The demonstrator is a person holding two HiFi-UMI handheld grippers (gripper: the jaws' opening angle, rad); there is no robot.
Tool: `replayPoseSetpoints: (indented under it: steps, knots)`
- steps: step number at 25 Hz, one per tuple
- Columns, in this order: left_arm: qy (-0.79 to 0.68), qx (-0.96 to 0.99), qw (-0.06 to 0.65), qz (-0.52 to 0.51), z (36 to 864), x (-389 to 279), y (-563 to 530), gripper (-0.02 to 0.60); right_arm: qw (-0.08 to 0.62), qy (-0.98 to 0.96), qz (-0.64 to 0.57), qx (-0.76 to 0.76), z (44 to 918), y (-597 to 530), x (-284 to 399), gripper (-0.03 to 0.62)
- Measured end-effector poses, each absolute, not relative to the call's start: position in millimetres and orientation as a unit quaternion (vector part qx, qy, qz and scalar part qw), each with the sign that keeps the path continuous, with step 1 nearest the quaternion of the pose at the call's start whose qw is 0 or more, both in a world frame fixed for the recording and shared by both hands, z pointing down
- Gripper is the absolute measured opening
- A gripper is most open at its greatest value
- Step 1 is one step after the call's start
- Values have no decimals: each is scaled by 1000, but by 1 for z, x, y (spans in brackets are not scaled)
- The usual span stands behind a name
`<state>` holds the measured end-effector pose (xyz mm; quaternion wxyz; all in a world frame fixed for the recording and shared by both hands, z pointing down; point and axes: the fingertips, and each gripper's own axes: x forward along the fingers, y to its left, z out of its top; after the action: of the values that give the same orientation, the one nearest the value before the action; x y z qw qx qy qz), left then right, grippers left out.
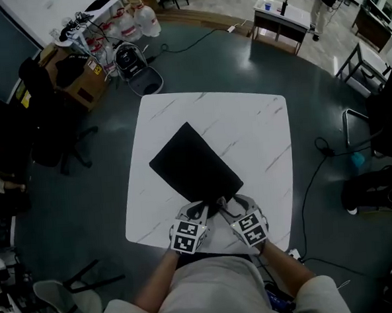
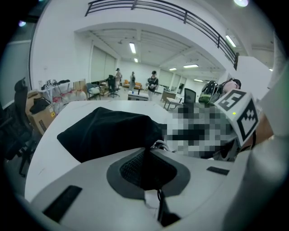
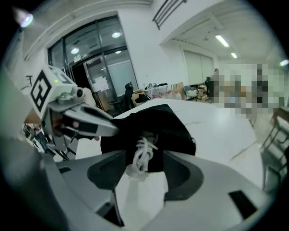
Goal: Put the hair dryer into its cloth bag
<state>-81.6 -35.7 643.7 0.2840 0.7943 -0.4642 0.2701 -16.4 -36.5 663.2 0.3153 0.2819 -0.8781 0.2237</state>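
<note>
A white marble-look table [image 1: 260,115] stands on a dark teal floor [image 1: 92,192] in a large open office. A black cloth bag [image 1: 193,162] lies slantwise on the table, its mouth toward the near edge and its body bulging. The left gripper [image 1: 201,212] has its jaws closed together on the black fabric at the bag's mouth. Just beside it, the right gripper [image 1: 229,207] holds its jaws wide apart. A bundled white cord [image 3: 143,153] at the bag's opening lies between them, unpinched. The hair dryer itself cannot be made out.
</note>
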Motion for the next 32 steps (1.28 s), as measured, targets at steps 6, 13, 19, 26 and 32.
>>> replayPoseSetpoints:
  steps: [6,13,19,26,32]
  knots:
    - [-469,794,272,273,638,-82,-35,14,318,-864,181,346,653,-67,40,265]
    - [-484,793,239,284,644,-77,-32,14,359,-871,108,318,684,-117,13,196]
    - [-521,768,211,306,642,-87,-15,154,348,-876,86,323,683,-109,10,21]
    - [-536,733,262,325,677,-91,9,170,337,-882,91,318,682,-98,9,22]
    - [-543,698,333,328,709,-102,24,23,342,-879,111,313,689,-82,11,21]
